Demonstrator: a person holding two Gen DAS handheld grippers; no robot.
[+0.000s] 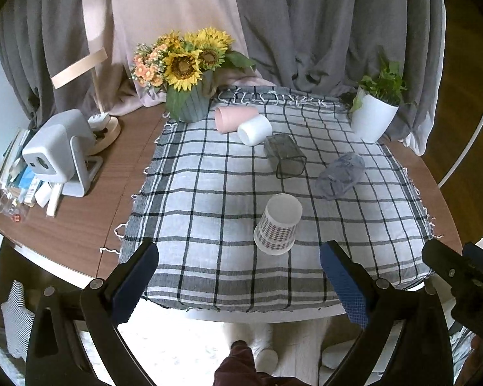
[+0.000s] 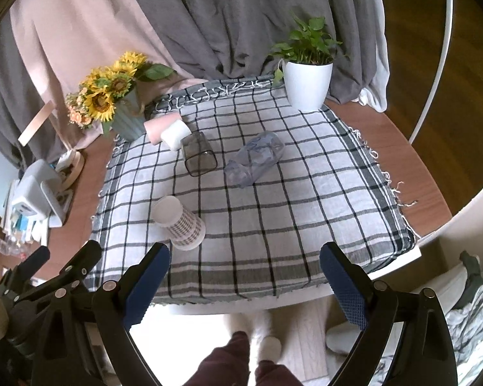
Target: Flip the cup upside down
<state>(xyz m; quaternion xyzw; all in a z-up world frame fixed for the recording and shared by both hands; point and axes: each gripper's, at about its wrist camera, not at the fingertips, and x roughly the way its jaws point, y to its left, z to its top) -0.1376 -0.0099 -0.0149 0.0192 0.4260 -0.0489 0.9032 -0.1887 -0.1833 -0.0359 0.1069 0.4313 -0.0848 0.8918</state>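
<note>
A checked-pattern cup stands upside down on the plaid cloth, near its front; it also shows in the right wrist view. Behind it lie on their sides a pink cup, a white cup, a smoky clear cup and a bluish clear cup. My left gripper is open and empty, held back from the table's front edge, just in front of the checked cup. My right gripper is open and empty, to the right of the left one.
A sunflower vase stands at the cloth's back left and a white potted plant at its back right. A grey device and clutter sit on the wooden table's left side. Curtains hang behind. The person's feet show below.
</note>
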